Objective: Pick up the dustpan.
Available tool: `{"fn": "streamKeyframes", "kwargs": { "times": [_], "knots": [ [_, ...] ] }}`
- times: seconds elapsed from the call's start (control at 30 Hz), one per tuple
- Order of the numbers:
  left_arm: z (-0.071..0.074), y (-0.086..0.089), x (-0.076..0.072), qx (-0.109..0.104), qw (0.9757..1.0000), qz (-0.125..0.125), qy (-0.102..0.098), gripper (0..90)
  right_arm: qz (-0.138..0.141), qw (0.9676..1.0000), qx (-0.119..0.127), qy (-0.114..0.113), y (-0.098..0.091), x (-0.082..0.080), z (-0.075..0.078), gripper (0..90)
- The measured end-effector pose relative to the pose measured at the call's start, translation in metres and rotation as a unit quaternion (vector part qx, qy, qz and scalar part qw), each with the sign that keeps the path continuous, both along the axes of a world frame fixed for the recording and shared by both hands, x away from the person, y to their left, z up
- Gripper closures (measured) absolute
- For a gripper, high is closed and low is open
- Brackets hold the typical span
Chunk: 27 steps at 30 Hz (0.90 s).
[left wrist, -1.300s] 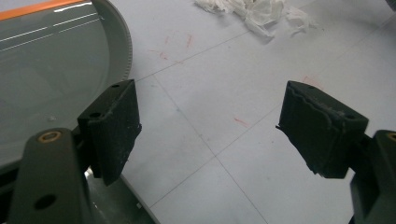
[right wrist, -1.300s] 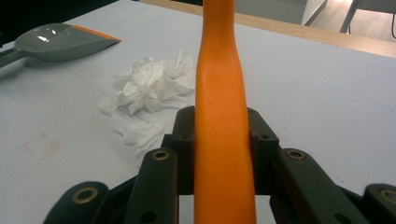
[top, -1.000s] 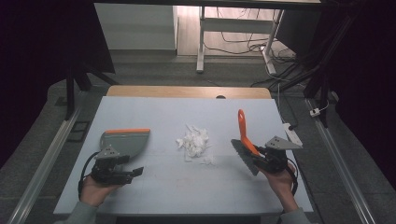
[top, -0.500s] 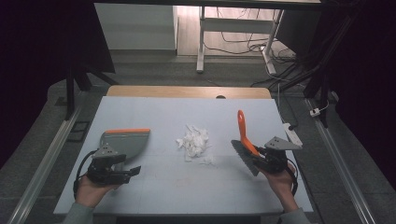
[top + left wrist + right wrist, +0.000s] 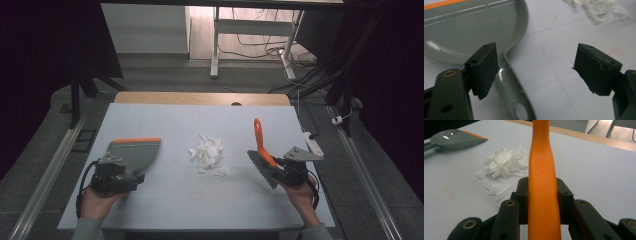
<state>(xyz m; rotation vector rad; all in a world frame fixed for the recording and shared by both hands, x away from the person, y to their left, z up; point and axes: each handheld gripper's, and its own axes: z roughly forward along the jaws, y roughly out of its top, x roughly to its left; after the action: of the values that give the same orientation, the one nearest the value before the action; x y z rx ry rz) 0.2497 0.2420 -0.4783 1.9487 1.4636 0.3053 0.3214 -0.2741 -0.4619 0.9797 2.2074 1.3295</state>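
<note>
A grey dustpan [image 5: 134, 151] with an orange lip lies on the left of the white table; in the left gripper view the dustpan [image 5: 469, 27] shows close up. Its handle [image 5: 511, 95] runs between the jaws of my left gripper [image 5: 125, 176] [image 5: 536, 67], close to one pad and untouched by either. Those jaws are open and have just been opening a little further. My right gripper [image 5: 280, 167] [image 5: 544, 195] is shut on the orange handle of a brush [image 5: 258, 140] [image 5: 541, 170], bristles down at the right. A pile of torn white paper [image 5: 207, 152] [image 5: 504, 162] lies mid-table.
The white tabletop [image 5: 200, 200] ends in a wooden strip [image 5: 200, 98] at the far side. Metal rails [image 5: 45, 185] run along both sides. A white power strip [image 5: 312, 142] lies off the right edge; desk legs and cables sit on the floor beyond.
My left hand and gripper have shifted slightly to the left at the dustpan handle. The right gripper, the brush and the paper pile have kept still.
</note>
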Motion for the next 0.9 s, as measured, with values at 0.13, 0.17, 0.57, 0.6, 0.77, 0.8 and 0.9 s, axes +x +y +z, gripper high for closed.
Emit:
{"fn": "streamKeyframes", "kwargs": {
  "times": [0.13,0.17,0.57,0.6,0.77,0.8,0.9],
  "knots": [
    [-0.006,0.006,0.003,0.008,0.9998,0.014,0.013,17.6,-0.003,1.0000,-0.004,0.000,0.000,0.000,-0.001,69.4],
    [-0.008,0.008,0.005,0.009,0.9996,0.020,0.018,16.5,-0.004,1.0000,-0.005,-0.001,0.001,0.001,-0.001,69.4],
    [-0.022,0.021,0.017,-0.029,0.9953,0.057,0.073,12.2,-0.004,0.9999,-0.015,0.002,0.002,0.001,-0.003,69.4],
    [-0.024,0.021,0.018,-0.034,0.9946,0.059,0.078,12.2,-0.005,0.9999,-0.016,0.002,0.002,0.002,-0.003,69.4],
    [-0.034,0.021,0.022,-0.036,0.9927,0.066,0.095,13.7,-0.004,0.9998,-0.017,0.004,0.003,0.002,-0.003,69.4],
    [-0.038,0.020,0.024,-0.032,0.9924,0.067,0.099,14.9,-0.004,0.9998,-0.017,0.004,0.003,0.002,-0.003,69.4],
    [-0.042,0.017,0.026,-0.029,0.9922,0.067,0.101,17.8,-0.005,0.9998,-0.019,0.004,0.002,0.002,-0.004,69.4]
  ]
}}
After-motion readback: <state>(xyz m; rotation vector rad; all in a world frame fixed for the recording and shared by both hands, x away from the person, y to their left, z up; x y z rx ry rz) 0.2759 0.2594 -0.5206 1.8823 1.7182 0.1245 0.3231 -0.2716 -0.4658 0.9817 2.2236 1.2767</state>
